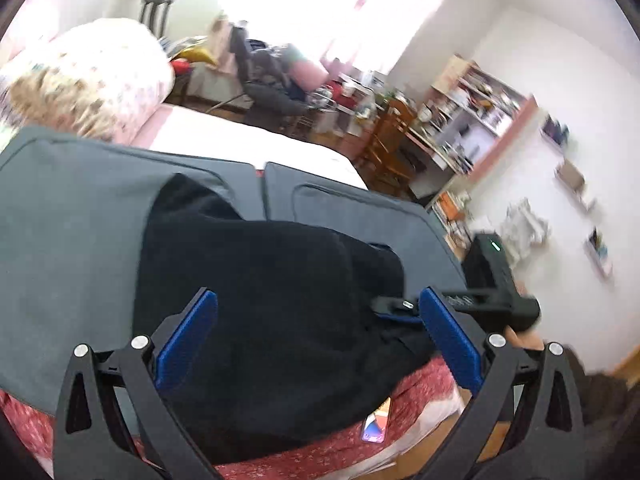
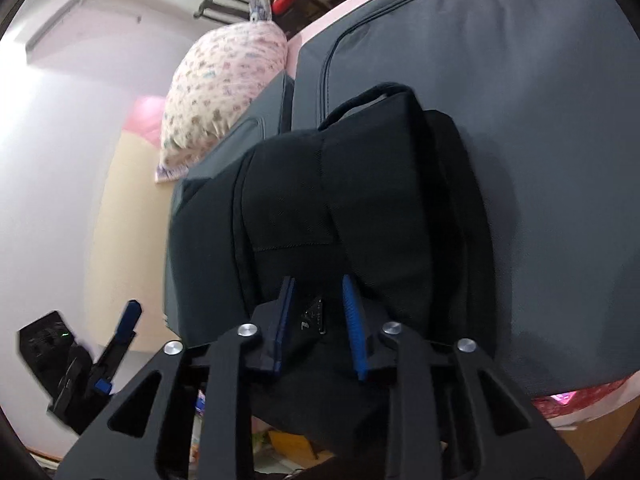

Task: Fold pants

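Left wrist view peers down past its gripper (image 1: 318, 344), close over the black pants (image 1: 260, 288), room beyond at twelve o'clock. Right wrist view sits closer still; both share pants and grey mat (image 2: 520, 140).

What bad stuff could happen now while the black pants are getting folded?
1. The left tongs are wide open and hold nothing, so only the right tongs are at the black pants; the fold might flop open.
2. A phone lies by the bed edge, right beside the pants; tugging the cloth might knock it off.
3. The pants hang partly over the gray mat edge and might slide down.
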Action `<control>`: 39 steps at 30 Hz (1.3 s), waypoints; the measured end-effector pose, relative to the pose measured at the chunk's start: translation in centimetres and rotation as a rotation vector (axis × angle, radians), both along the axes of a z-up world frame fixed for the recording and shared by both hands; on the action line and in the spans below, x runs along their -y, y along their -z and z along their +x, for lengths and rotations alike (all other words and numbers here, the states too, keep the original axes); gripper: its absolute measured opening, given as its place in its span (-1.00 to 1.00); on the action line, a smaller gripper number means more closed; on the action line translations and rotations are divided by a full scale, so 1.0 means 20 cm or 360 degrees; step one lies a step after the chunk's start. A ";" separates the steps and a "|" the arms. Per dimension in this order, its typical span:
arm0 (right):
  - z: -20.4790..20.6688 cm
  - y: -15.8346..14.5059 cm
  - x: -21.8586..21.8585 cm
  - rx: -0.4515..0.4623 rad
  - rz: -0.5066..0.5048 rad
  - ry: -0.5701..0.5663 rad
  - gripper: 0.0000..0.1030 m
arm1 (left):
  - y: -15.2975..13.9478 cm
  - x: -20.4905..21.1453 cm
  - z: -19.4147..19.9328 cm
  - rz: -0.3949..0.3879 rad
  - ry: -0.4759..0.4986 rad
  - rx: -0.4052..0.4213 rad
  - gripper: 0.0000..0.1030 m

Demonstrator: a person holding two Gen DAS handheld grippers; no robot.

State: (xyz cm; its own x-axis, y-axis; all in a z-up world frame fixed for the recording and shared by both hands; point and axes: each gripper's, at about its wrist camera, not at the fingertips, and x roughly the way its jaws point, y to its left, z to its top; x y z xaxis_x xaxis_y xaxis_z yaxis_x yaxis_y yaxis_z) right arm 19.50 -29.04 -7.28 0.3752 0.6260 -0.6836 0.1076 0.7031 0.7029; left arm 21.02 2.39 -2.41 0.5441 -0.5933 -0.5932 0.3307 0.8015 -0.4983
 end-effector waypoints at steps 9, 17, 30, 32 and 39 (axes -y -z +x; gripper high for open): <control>0.03 -0.08 -0.13 0.0116 -0.0224 -0.0095 -0.05 | 0.12 0.05 0.17 0.0016 -0.0014 -0.0187 0.96; 0.03 -0.11 -0.04 0.0130 -0.0183 -0.0105 -0.06 | 0.26 0.11 0.18 0.0095 0.0030 -0.0372 0.96; 0.05 0.08 0.43 -0.0221 0.0057 0.0104 0.57 | 0.32 -0.43 0.41 -0.0167 -0.0202 -0.0737 0.96; 0.05 0.12 0.42 -0.0249 0.0086 0.0090 0.58 | 0.36 -0.43 0.43 -0.0153 -0.0174 -0.0793 0.96; 0.07 0.24 0.40 -0.0315 0.0173 -0.0033 0.61 | 0.51 -0.36 0.44 -0.0192 -0.0017 -0.0986 0.96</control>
State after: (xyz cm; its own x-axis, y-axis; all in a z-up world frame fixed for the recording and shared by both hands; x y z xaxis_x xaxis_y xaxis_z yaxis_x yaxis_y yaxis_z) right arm 20.97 -36.94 -12.06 0.2266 0.7061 -0.6708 0.2376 0.6279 0.7412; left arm 29.91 9.61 -12.70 0.1272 -0.6723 -0.7293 -0.0563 0.7292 -0.6820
